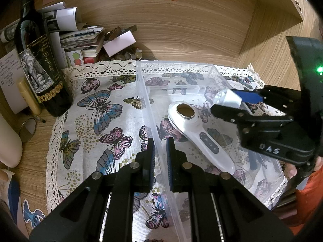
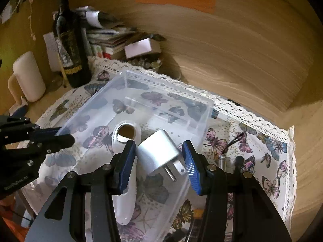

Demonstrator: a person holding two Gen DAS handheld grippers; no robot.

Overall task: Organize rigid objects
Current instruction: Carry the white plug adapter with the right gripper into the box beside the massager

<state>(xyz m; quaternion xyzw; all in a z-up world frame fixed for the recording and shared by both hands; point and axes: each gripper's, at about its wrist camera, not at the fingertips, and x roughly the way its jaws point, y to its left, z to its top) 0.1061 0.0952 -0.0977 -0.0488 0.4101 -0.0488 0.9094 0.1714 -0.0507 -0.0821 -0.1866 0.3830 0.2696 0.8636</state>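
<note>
A clear plastic bin [image 1: 141, 84] [image 2: 206, 113] stands on the butterfly cloth. A white handheld device [image 1: 193, 129] [image 2: 125, 197] with a round metal head lies in it. My left gripper [image 1: 160, 151] is shut on the bin's near left wall. My right gripper [image 2: 159, 161] [image 1: 236, 104] is over the bin with its fingers wide apart. A silver plug adapter [image 2: 159, 151] [image 1: 228, 99] sits between them; its prongs point toward the camera. It touches the left finger only, and I cannot tell whether it is held.
A dark wine bottle [image 1: 38, 60] [image 2: 70, 46] stands at the cloth's back left beside stacked papers [image 1: 80, 38]. A cream mug [image 2: 28, 76] stands left of it. A small metal cylinder with a cord [image 2: 224, 157] lies on the cloth right of the bin. A wooden wall closes the back.
</note>
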